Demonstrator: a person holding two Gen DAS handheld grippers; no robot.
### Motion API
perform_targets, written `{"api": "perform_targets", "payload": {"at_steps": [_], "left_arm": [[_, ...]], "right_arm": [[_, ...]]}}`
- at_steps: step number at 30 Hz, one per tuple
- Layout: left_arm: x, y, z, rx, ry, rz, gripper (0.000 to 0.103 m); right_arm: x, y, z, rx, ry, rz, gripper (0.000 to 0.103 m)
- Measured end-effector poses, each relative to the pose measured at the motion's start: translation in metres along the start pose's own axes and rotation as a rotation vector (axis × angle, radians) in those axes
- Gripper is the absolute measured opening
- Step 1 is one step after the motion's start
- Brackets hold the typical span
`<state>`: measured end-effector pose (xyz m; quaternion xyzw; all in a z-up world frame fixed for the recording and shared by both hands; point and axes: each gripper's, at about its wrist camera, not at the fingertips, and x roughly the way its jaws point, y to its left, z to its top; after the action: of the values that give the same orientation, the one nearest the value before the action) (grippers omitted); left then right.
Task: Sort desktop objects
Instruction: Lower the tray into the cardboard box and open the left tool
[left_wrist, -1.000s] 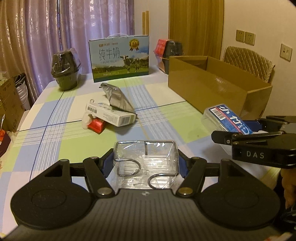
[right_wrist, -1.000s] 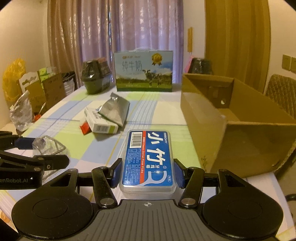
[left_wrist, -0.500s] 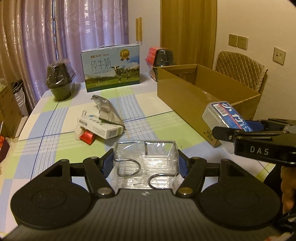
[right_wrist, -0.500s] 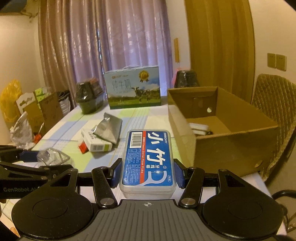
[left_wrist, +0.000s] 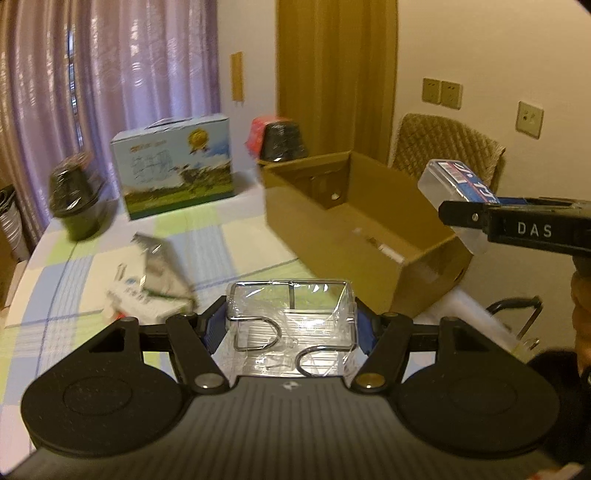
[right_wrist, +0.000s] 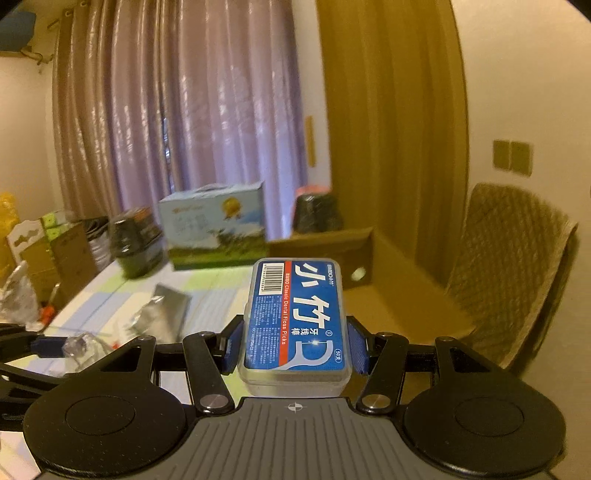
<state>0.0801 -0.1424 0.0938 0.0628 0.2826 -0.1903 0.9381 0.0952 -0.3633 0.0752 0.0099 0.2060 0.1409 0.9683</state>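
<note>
Left gripper (left_wrist: 291, 328) clamps a clear hook packet (left_wrist: 291, 317); right gripper (right_wrist: 294, 343) clamps a floss-pick case (right_wrist: 295, 317). The cardboard box (left_wrist: 369, 236) lies ahead; release only once above its opening.

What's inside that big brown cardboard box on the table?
In the left wrist view the cardboard box is open, with something small and pale lying on its floor, too blurred to identify. The near wall hides the floor just behind it.

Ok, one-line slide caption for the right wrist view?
Right gripper holding a blue floss pick box above the open cardboard box.
</note>
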Motion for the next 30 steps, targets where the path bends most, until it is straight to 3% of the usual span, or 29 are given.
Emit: {"api": "perform_targets", "payload": {"at_steps": [18,30], "left_arm": [[0.09,-0.064,0.09,0.031,-0.048,-0.139,0.063],[0.143,-0.076,0.096,0.045,-0.014,-0.172,0.063]], "right_arm": [[0.057,-0.087,0.036,0.052,0.05,-0.038,0.053],[0.089,-0.118,0.031,0.085,0.089,-0.051,0.053]]}}
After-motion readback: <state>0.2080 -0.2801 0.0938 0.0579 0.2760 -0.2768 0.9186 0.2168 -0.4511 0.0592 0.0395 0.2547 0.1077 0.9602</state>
